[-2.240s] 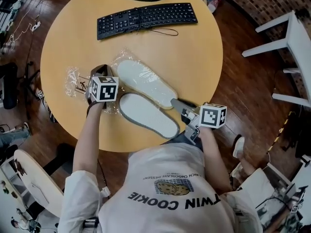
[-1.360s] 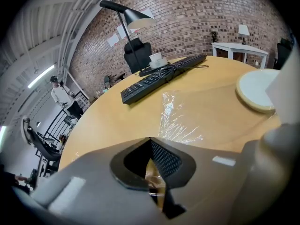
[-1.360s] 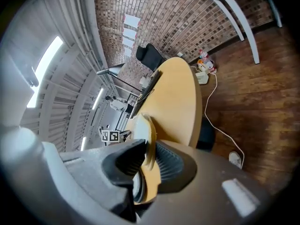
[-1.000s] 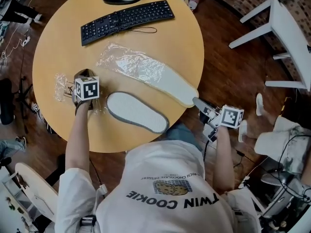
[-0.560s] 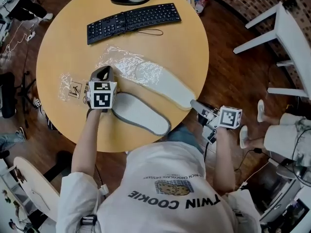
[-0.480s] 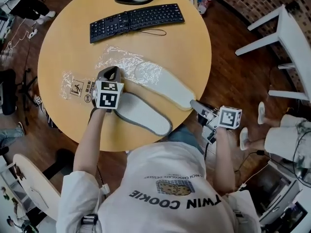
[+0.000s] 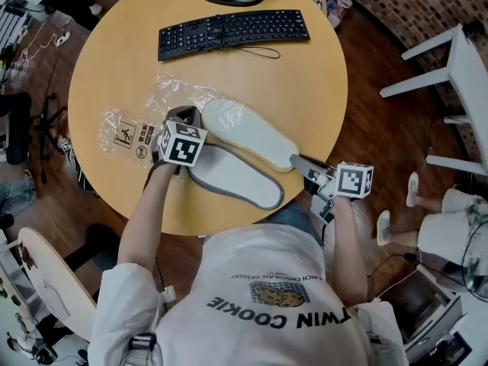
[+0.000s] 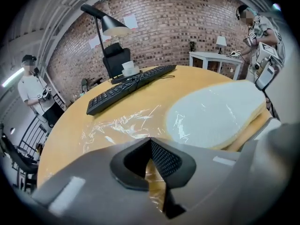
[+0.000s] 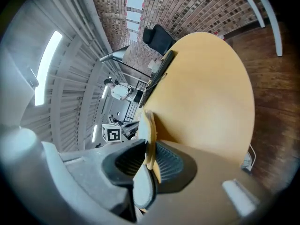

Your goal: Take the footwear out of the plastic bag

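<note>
Slipper (image 7: 252, 132), pale, toe end under the film of the clear plastic bag (image 7: 177, 94), heel edge clamped between the right gripper (image 7: 299, 162) jaws. Left gripper (image 7: 183, 117) jaws pinched on bag film just beside the toe. Second slipper (image 7: 236, 178) alongside. Round wooden table (image 7: 305, 75), keyboard (image 7: 232, 30) at far edge, dark plank floor (image 7: 381, 128).

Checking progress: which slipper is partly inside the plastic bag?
The cream-edged slipper gripped by the right gripper; its far end is in the plastic bag. The grey-rimmed slipper lies bare.

Head view looks steeply down on the table (image 7: 305, 75); 2 gripper views skim it low, sharing the slipper (image 8: 211, 116).
</note>
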Tool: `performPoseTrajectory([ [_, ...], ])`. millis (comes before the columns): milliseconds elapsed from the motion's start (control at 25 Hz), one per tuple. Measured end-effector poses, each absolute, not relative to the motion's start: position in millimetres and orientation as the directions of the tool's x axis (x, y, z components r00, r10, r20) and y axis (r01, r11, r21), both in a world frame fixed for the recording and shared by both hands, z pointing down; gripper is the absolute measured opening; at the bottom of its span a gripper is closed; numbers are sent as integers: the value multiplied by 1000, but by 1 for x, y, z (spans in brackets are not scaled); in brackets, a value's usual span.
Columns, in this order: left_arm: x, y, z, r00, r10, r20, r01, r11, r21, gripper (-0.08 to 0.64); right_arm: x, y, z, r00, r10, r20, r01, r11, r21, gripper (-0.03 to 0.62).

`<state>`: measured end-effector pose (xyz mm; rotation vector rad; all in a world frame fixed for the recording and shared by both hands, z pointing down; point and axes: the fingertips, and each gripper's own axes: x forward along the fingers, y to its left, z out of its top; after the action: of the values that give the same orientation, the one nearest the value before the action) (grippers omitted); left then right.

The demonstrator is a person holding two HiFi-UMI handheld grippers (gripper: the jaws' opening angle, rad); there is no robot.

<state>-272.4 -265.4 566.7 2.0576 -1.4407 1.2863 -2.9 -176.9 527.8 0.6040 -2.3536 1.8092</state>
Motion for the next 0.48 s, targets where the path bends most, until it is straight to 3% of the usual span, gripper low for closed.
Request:
performPoseTrajectory([
  [480,-310,-276,567,9,-592,806,-912,-336,-236,3,5,-177,536,-904,-250,346,-396,188,-899,67],
])
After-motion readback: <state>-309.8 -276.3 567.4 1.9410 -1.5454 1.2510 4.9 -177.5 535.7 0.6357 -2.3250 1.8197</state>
